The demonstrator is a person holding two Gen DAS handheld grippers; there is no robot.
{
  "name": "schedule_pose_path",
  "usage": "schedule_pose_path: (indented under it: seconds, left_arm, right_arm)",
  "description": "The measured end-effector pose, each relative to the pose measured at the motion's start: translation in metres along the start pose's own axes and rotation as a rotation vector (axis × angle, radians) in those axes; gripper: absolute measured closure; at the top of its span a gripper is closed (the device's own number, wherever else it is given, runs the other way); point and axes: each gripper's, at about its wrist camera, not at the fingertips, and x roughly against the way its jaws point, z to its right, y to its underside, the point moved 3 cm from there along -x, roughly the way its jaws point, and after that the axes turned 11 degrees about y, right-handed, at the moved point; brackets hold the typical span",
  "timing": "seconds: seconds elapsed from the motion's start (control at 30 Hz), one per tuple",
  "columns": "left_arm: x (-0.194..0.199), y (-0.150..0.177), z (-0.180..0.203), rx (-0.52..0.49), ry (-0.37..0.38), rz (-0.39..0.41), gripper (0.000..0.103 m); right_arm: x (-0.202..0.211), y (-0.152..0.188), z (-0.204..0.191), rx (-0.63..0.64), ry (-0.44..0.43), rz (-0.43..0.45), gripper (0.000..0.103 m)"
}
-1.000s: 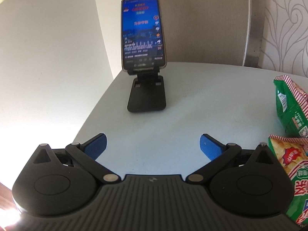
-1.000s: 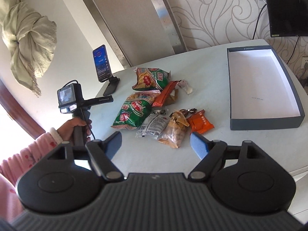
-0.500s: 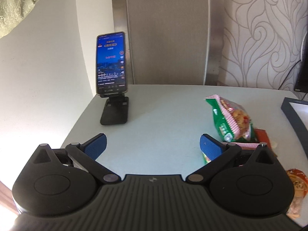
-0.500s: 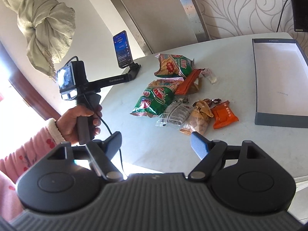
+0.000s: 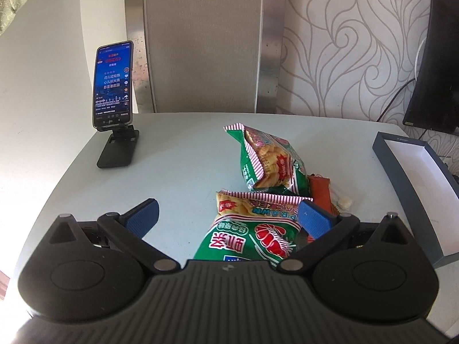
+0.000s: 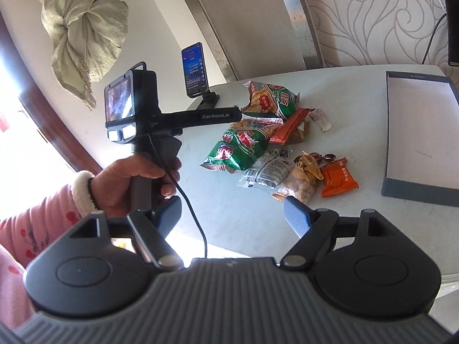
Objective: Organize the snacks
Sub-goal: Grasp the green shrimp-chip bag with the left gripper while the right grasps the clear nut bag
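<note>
1. The worktop (image 6: 358, 109) carries everything: a loose heap of snacks at its middle and an open box (image 6: 418, 192) at 3 o'clock of the heap.
2. The box, grey-walled and white inside, holds nothing that shows, so no snack has been put away yet.
3. The nearer prawn-cracker bag (image 5: 252, 229), green and puffed, lies at 9 o'clock of the heap. It will likely be light, crackly and slippery, with brittle contents; the crimped striped top seam looks the safest hold.
4. A second green bag (image 5: 269, 157) lies at 12 o'clock of the first and should handle alike.
5. The left tongs (image 5: 228, 219) are spread wide, straddling the nearer bag's top edge with the right pad at it; they clamp nothing.
6. The right tongs (image 6: 232, 215) are also apart and empty, held back at 6 o'clock of the heap.
7. Small packets, among them an orange sachet (image 6: 338, 177) and a tan pouch (image 6: 304, 176), lie at 4 o'clock; flat, light, best pinched by an edge.
</note>
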Motion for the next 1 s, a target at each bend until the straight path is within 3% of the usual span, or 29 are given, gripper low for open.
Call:
schedule_pose_path:
  seconds: [0.33, 0.63, 0.8, 1.0]
  left_arm:
    - [-0.007, 0.009, 0.007, -0.015, 0.0, -0.027, 0.0]
    - [-0.006, 0.026, 0.007, -0.048, 0.01, -0.03, 0.0]
    - [-0.005, 0.03, 0.009, -0.059, 0.038, -0.021, 0.0]
    - [-0.015, 0.028, 0.007, -0.065, 0.024, -0.041, 0.0]
  right_arm:
    - [-0.017, -0.015, 0.002, 0.154, 0.118, 0.033, 0.023]
    - [-0.04, -0.003, 0.006, 0.173, 0.155, 0.014, 0.024]
    - [-0.058, -0.002, 0.011, 0.18, 0.149, -0.023, 0.044]
    - [-0.086, -0.008, 0.016, 0.188, 0.179, -0.035, 0.044]
